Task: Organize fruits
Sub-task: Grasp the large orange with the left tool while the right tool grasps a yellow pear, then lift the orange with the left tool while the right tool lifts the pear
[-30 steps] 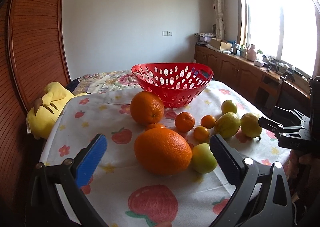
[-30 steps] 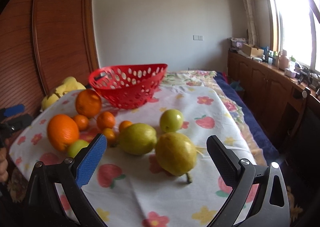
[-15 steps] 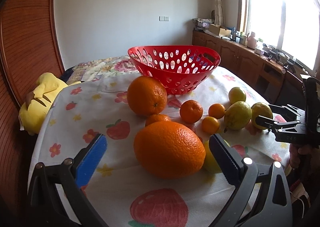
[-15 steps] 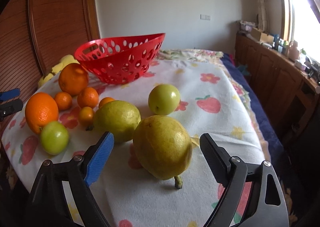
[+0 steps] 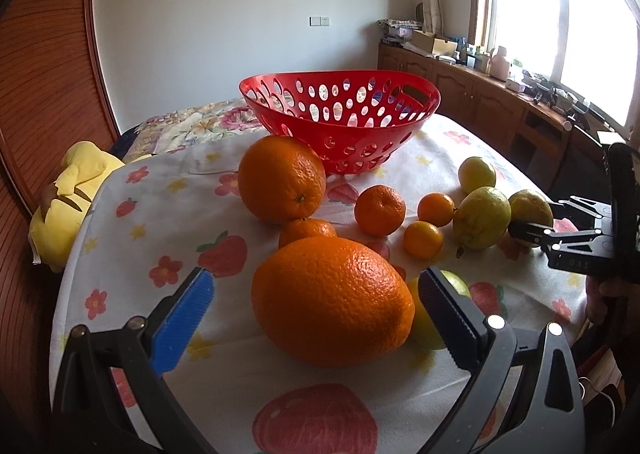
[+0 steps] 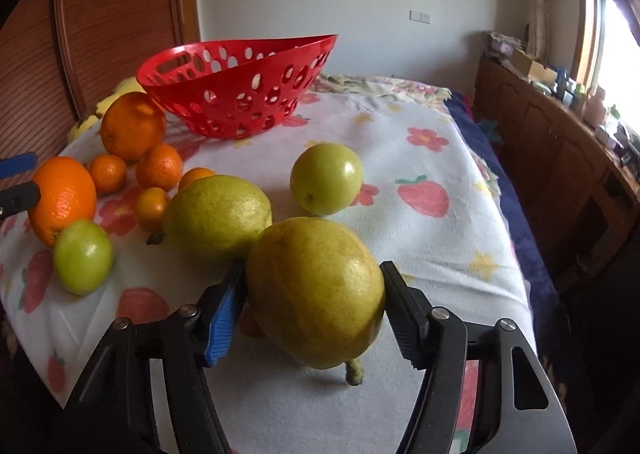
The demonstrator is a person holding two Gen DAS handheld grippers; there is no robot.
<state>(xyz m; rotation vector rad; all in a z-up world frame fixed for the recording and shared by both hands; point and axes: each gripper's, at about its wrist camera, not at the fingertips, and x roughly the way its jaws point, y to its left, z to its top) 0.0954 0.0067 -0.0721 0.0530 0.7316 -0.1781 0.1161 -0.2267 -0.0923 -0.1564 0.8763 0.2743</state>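
Note:
My right gripper (image 6: 312, 270) has its jaws closing around a yellow pear (image 6: 316, 294) lying on the cloth, and both pads touch its sides. It shows too in the left wrist view, as the right gripper (image 5: 532, 232) at the pear (image 5: 530, 209). My left gripper (image 5: 316, 278) stands open around a large orange (image 5: 332, 300), with gaps on both sides. A second pear (image 6: 216, 217), two green apples (image 6: 326, 177) (image 6: 82, 256), another big orange (image 5: 282, 177) and several mandarins (image 5: 380, 209) lie nearby. The red perforated basket (image 5: 340, 117) stands behind them; what it holds is hidden.
The flower-and-strawberry tablecloth (image 6: 424, 238) drops off at the right edge toward a wooden cabinet (image 6: 560, 141). A yellow plush toy (image 5: 68, 197) lies beyond the table's left edge, against a wooden panel. A person's hand (image 5: 604, 294) holds the right gripper.
Both grippers have sunk and come nearer to the fruit. The right jaws have narrowed from wide apart to touching the yellow pear. The left jaws stay open around the large orange.

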